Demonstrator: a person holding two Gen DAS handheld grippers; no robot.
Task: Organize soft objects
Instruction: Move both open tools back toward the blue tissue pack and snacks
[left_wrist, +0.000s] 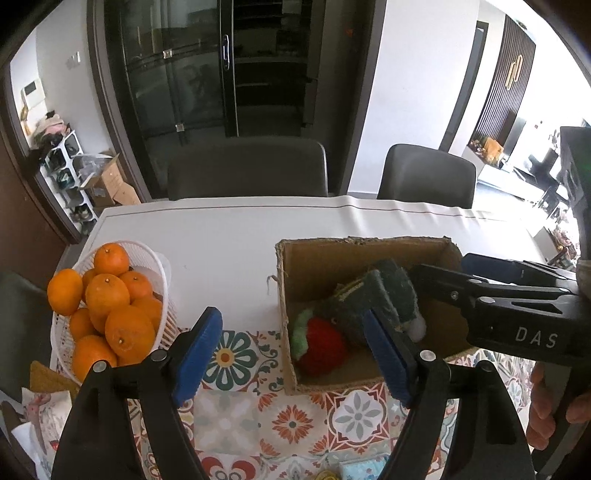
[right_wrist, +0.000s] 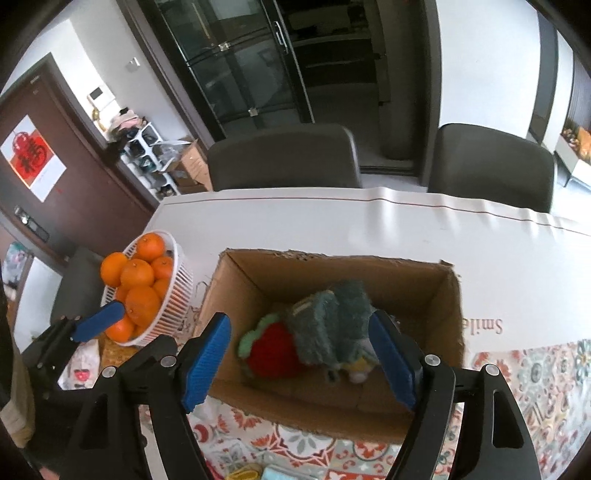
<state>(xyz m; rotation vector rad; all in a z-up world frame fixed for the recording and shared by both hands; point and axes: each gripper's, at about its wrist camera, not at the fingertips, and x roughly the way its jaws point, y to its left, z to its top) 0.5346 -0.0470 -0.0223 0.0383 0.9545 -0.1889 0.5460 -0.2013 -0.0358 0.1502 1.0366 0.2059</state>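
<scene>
In the left wrist view, the left gripper (left_wrist: 291, 354) hangs over the patterned desk (left_wrist: 236, 417) beside the open brown cardboard box (left_wrist: 282, 295), its jaws wide and empty. The right gripper (left_wrist: 436, 271) reaches over the box. The white plastic basket of oranges (left_wrist: 162, 266) stands to the left.

In the right wrist view, the right gripper (right_wrist: 301, 354) has wide jaws above the box (right_wrist: 452, 314), holding nothing. Inside lie a fuzzy dark green soft toy (right_wrist: 332, 325), long axis running toward the far wall, and a red knitted strawberry (right_wrist: 271, 350) touching it. Likely a placing step ends; the next move calls for fetching another soft object.
</scene>
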